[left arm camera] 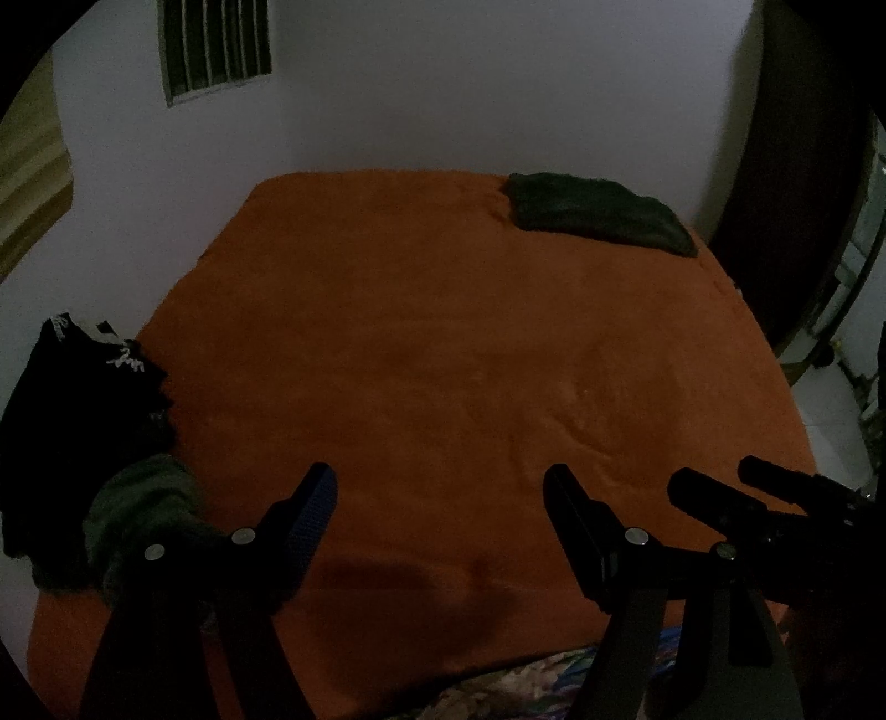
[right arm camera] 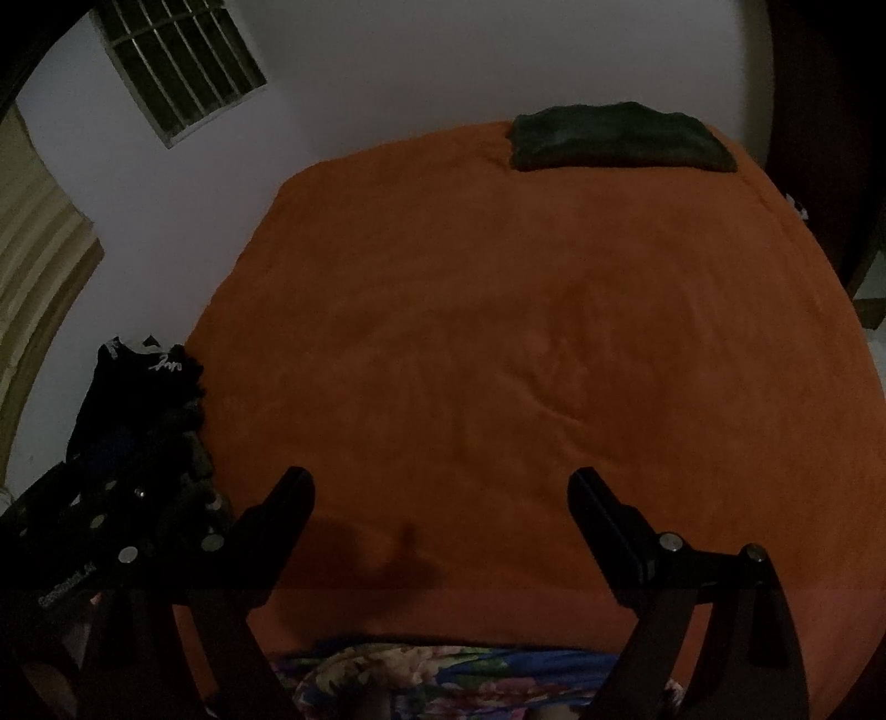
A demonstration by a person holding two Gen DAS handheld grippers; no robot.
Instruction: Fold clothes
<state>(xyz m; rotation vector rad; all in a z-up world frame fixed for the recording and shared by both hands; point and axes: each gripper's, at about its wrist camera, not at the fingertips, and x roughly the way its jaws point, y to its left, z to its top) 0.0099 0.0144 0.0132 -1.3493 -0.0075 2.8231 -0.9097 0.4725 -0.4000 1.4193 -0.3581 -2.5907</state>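
A dark green folded garment [left arm camera: 601, 213] [right arm camera: 620, 135] lies at the far right corner of the orange blanket [left arm camera: 443, 343] [right arm camera: 526, 332]. A heap of black clothes with white lettering [left arm camera: 83, 399] [right arm camera: 144, 399] sits at the blanket's left edge, and a crumpled green piece [left arm camera: 144, 509] lies in front of it. My left gripper [left arm camera: 440, 487] hangs open over the near part of the blanket, nothing between its fingers. My right gripper [right arm camera: 440, 487] is open too and holds nothing. Its black fingers [left arm camera: 714, 498] show at the right of the left wrist view.
A white wall with a barred vent [left arm camera: 216, 50] [right arm camera: 183, 66] stands behind the bed. A flowered cloth [right arm camera: 443, 681] peeks out at the near edge. A dark wooden door or cupboard [left arm camera: 786, 194] rises at the right, with pale floor [left arm camera: 830, 399] beside it.
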